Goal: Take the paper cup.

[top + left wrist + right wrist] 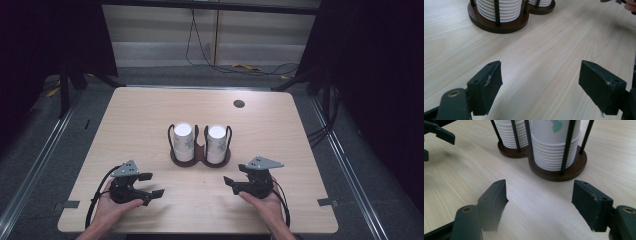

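A dark wooden cup holder (200, 159) with black wire posts stands at the table's middle, holding two stacks of white paper cups, the left stack (183, 141) and the right stack (216, 143). My left gripper (152, 184) rests near the front left, open and empty, its jaws pointing right; the left stack (499, 10) lies ahead of it. My right gripper (231, 181) rests near the front right, open and empty, jaws pointing left. The right stack (555, 147) stands close ahead of its jaws, with the other stack (511, 135) behind.
The light wood table (140, 120) has a round dark grommet (239, 104) at the back right. Cables run across the floor beyond the far edge. Grey tape tabs (327, 202) sit at the front corners. The left gripper (439, 135) shows at the right gripper view's upper left.
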Action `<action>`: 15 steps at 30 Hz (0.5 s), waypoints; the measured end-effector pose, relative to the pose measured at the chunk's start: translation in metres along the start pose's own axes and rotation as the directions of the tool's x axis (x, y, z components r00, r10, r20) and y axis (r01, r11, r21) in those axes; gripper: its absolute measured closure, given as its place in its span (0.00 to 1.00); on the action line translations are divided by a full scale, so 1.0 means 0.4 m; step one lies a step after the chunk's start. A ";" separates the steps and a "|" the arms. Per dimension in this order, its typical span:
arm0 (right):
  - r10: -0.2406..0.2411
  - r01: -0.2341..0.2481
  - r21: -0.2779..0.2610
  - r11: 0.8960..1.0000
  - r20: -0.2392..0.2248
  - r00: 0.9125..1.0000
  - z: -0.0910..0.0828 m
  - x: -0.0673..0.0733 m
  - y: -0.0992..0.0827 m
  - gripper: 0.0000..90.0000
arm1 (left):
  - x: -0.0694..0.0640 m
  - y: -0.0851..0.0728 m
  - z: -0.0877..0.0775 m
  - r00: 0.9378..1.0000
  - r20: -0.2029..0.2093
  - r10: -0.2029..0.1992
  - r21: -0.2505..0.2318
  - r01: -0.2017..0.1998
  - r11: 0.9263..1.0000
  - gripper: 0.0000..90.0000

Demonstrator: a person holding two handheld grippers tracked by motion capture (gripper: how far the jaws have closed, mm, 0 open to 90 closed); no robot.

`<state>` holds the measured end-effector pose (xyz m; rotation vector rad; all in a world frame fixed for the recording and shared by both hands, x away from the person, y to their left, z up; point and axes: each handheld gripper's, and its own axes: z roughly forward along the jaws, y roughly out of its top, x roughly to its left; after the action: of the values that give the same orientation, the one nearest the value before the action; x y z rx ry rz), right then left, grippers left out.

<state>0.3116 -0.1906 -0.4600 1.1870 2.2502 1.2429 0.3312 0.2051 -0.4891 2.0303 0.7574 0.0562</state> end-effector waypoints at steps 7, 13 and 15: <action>-0.013 0.012 -0.009 1.000 -0.043 0.999 -0.005 0.001 0.031 0.34 | -0.007 0.001 -0.003 1.000 0.002 0.003 0.013 -0.004 1.000 0.23; -0.015 0.016 0.010 1.000 -0.067 0.998 0.003 0.007 0.047 0.35 | -0.008 0.001 -0.005 1.000 0.010 0.006 0.010 -0.006 1.000 0.23; -0.021 0.021 -0.005 1.000 -0.091 0.996 0.010 0.015 0.063 0.37 | -0.009 0.001 -0.004 1.000 0.017 0.007 0.009 -0.007 1.000 0.23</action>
<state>0.3233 -0.1766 -0.4412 1.1235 2.3178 1.3180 0.3281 0.2043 -0.4870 2.0397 0.7409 0.0401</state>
